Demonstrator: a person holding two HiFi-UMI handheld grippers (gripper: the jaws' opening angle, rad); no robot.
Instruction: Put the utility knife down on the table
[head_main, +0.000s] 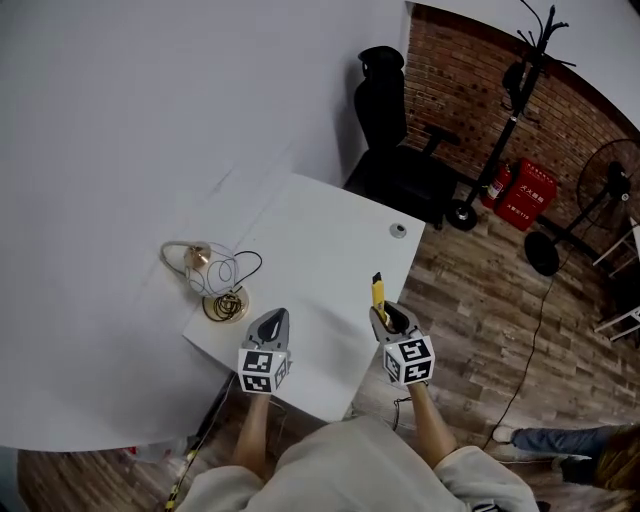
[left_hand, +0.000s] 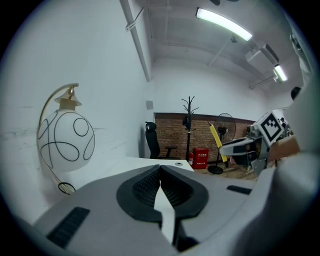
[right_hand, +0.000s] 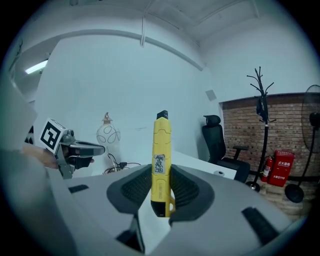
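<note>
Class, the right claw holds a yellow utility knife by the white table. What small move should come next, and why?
Probably lower the right claw toward the bare table just ahead: its jaws clamp the utility knife, which points up and away, not yet resting on anything.

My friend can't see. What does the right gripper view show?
A yellow utility knife stands clamped between the right gripper's jaws. Behind are a white table, the left gripper and a round lamp.
</note>
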